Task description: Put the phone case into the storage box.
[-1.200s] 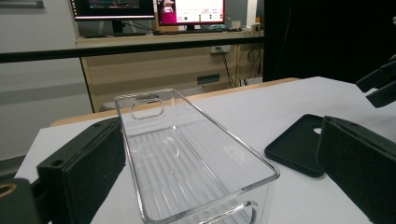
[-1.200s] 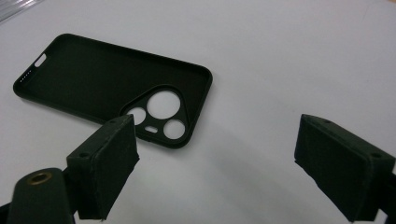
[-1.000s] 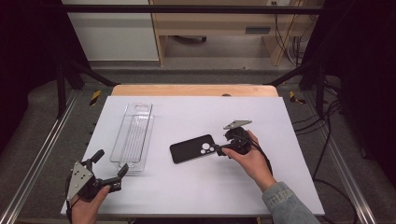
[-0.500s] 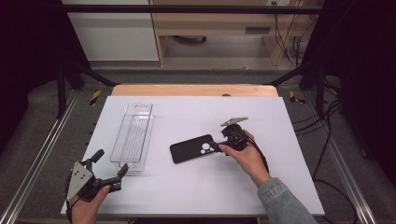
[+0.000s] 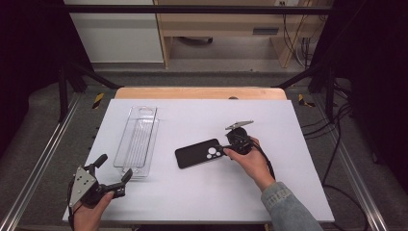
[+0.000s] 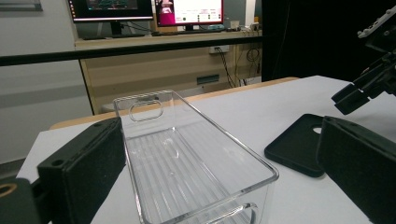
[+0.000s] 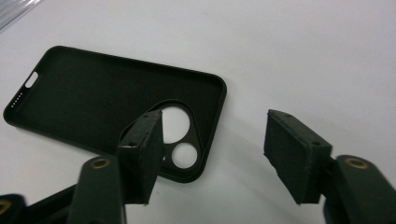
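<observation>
A black phone case [image 5: 199, 153] lies inside-up in the middle of the white table [image 5: 192, 202], with its camera cutout toward the right. My right gripper [image 5: 222, 148] is low at that end. In the right gripper view its jaws straddle the case's corner [image 7: 205, 140]: one pad hovers over the cutout and the other stands past the edge, over bare table. The jaws have just been closing, but the pads are not pressing on the case, so the right gripper [image 7: 214, 130] is open. My left gripper [image 5: 114, 167] is open at the front left, with nothing between its jaws.
A clear plastic tray [image 5: 126, 139] lies lengthwise at the left, and its near end [image 6: 224, 133] is just ahead of the left gripper [image 6: 219, 135]. A wooden strip [image 5: 202, 92] borders the table's far edge. Metal rails run along both sides.
The right gripper has edged slightly left toward the case's camera end. The left gripper, the tray and the case have not moved.
</observation>
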`<state>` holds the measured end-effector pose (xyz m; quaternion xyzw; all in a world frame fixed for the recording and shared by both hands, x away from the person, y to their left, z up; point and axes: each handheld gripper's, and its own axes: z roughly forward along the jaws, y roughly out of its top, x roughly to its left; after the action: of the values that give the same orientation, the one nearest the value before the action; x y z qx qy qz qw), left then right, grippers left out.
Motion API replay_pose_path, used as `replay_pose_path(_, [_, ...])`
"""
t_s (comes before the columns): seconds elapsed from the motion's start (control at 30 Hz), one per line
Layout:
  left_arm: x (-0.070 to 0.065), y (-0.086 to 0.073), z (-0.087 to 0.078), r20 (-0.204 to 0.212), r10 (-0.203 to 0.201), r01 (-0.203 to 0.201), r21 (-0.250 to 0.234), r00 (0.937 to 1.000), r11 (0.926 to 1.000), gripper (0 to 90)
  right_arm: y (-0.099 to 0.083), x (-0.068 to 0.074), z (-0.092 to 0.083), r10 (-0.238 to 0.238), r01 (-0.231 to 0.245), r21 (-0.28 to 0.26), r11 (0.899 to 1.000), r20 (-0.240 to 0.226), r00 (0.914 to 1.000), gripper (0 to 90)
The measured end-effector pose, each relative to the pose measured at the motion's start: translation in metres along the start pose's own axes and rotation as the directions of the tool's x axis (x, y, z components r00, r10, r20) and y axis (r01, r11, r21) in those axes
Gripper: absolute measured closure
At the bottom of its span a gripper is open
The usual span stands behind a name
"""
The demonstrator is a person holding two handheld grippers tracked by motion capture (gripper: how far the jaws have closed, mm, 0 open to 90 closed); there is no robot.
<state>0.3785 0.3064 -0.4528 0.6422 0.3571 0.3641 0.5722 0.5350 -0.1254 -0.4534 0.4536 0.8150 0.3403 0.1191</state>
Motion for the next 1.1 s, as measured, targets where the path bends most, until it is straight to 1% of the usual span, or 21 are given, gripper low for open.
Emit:
replay_pose_path(0.07, [0.0, 0.0, 0.0, 0.0, 0.001, -0.001, 0.0, 1.0, 1.0, 1.1, 0.0, 0.0, 0.0, 0.001, -0.001, 0.0, 1.0, -0.001, 1.0, 41.0])
replay_pose_path(0.1, [0.0, 0.0, 0.0, 0.0, 0.001, -0.001, -0.001, 1.0, 1.0, 1.1, 0.0, 0.0, 0.001, -0.002, 0.002, -0.002, 1.0, 0.0, 1.0, 42.6])
replay_pose_path(0.13, [0.0, 0.0, 0.0, 0.0, 0.001, -0.001, 0.0, 1.0, 1.0, 1.0, 0.0, 0.0, 0.003, 0.004, -0.004, 0.004, 1.0, 0.002, 1.0, 46.1])
replay_pose_path(0.17, [0.0, 0.0, 0.0, 0.0, 0.0, 0.0, -0.001, 1.0, 1.0, 1.0, 0.0, 0.0, 0.003, 0.004, -0.004, 0.004, 1.0, 0.002, 1.0, 46.1])
replay_pose_path(0.23, [0.0, 0.0, 0.0, 0.0, 0.0, 0.0, -0.001, 1.0, 1.0, 1.1, 0.0, -0.002, 0.005, -0.002, 0.002, 0.004, 1.0, 0.006, 1.0, 50.2])
replay_pose_path(0.33, [0.0, 0.0, 0.0, 0.0, 0.001, -0.001, -0.001, 1.0, 1.0, 1.1, -0.001, -0.003, 0.006, 0.008, -0.008, 0.004, 1.0, 0.006, 0.9999, 53.0])
replay_pose_path(0.4, [0.0, 0.0, 0.0, 0.001, 0.001, -0.001, 0.0, 1.0, 1.0, 1.1, -0.001, -0.005, 0.008, 0.018, -0.018, 0.005, 1.0, -0.004, 0.9998, 56.2])
replay_pose_path(0.5, [0.0, 0.0, 0.0, 0.003, 0.002, -0.002, 0.001, 1.0, 1.0, 1.1, -0.002, -0.005, 0.009, 0.026, -0.026, 0.008, 1.0, -0.013, 0.9996, 58.1])
replay_pose_path(0.63, [0.0, 0.0, 0.0, 0.003, 0.002, -0.002, 0.001, 1.0, 1.0, 1.1, -0.002, -0.004, 0.01, 0.025, -0.025, 0.018, 1.0, -0.022, 0.9994, 61.1])
replay_pose_path(0.8, [-0.001, 0.0, 0.001, 0.007, 0.005, -0.005, 0.004, 1.0, 1.0, 1.1, -0.004, -0.001, 0.012, 0.011, -0.01, 0.037, 0.999, -0.026, 0.9996, 65.2])
replay_pose_path(1.0, [-0.001, 0.0, 0.001, 0.009, 0.005, -0.005, 0.004, 1.0, 1.0, 1.1, -0.005, 0.001, 0.015, 0.015, -0.013, 0.052, 0.999, -0.029, 0.9995, 66.6])
replay_pose_path(1.1, [-0.003, 0.0, 0.001, 0.014, 0.016, -0.016, 0.008, 0.9998, 0.9998, 1.1, -0.005, 0.001, 0.017, 0.007, -0.005, 0.061, 0.998, -0.027, 0.9996, 67.5])
